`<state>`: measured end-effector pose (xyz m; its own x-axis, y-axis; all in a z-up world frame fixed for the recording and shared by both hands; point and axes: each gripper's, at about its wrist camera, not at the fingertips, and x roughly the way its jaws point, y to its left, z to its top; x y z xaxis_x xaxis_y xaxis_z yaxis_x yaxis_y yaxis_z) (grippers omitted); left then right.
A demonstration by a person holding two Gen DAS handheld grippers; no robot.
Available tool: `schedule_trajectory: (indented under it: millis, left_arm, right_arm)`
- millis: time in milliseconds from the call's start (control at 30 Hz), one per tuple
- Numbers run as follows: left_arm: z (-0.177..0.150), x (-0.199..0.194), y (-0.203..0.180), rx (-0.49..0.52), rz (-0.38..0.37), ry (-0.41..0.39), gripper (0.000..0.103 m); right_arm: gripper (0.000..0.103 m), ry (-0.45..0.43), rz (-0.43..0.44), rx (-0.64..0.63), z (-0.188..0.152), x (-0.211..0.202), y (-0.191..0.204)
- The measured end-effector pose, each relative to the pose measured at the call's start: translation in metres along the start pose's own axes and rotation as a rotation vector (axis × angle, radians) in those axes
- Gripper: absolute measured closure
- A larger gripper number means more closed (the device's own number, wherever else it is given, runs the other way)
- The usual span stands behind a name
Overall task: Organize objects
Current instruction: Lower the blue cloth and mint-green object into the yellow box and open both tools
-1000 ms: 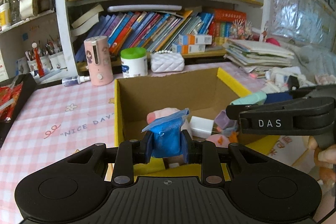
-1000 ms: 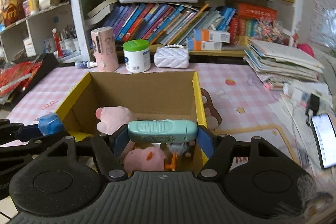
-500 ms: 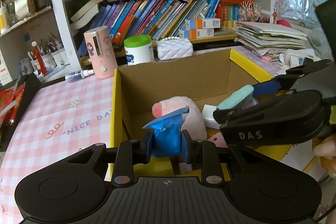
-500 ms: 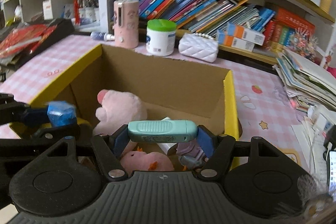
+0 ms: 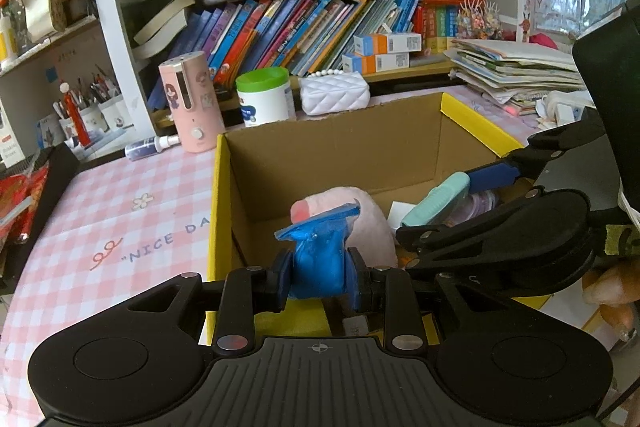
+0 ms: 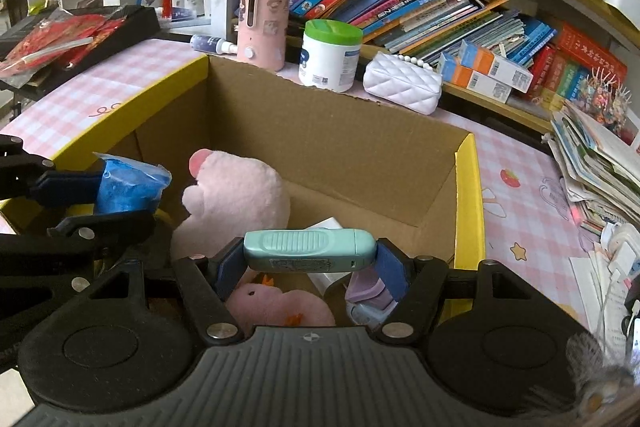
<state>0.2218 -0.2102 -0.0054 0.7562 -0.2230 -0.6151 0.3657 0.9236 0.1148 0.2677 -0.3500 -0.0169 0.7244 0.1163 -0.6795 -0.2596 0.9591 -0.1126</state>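
Observation:
An open cardboard box (image 5: 476, 131) with yellow flaps stands on the pink checked tablecloth. In it lie a pink plush toy (image 5: 368, 219), a smaller pink plush (image 6: 280, 303) and a white block (image 5: 400, 211). My left gripper (image 5: 318, 275) is over the box's near left corner. It pinches a crumpled blue packet (image 5: 318, 255) while its jaws are opening slightly. My right gripper (image 6: 310, 259) hangs over the near right part of the box (image 6: 468, 187), shut on a mint-green oblong device (image 6: 310, 249) held crosswise. Each gripper also shows in the other's view.
Behind the box stand a pink cylinder gadget (image 5: 192, 107), a white jar with a green lid (image 5: 264, 95) and a white quilted purse (image 5: 334, 93), before full bookshelves. Stacked papers (image 5: 520, 67) lie to the right. A black tray of red packets (image 6: 80, 39) sits at the left.
Both grippers have come lower and closer over the box with their loads still held. The right one has rolled, so its view now tilts.

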Motion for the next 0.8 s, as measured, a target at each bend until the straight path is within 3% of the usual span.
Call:
schedule_trajectory:
  millis: [133, 367, 800]
  left_arm:
    - [0.000, -0.002, 0.000, 0.013, 0.011, -0.007, 0.073]
    - [0.000, -0.013, 0.005, 0.001, 0.029, -0.058, 0.052]
    - [-0.004, -0.022, 0.005, -0.010, 0.045, -0.070, 0.045]
  right_arm:
    - [0.036, 0.002, 0.008, -0.004, 0.000, 0.000, 0.000]
    - [0.036, 0.005, 0.012, -0.008, 0.000, -0.001, 0.000]
    - [0.036, 0.005, 0.014, -0.008, 0.000, 0.000, 0.000]
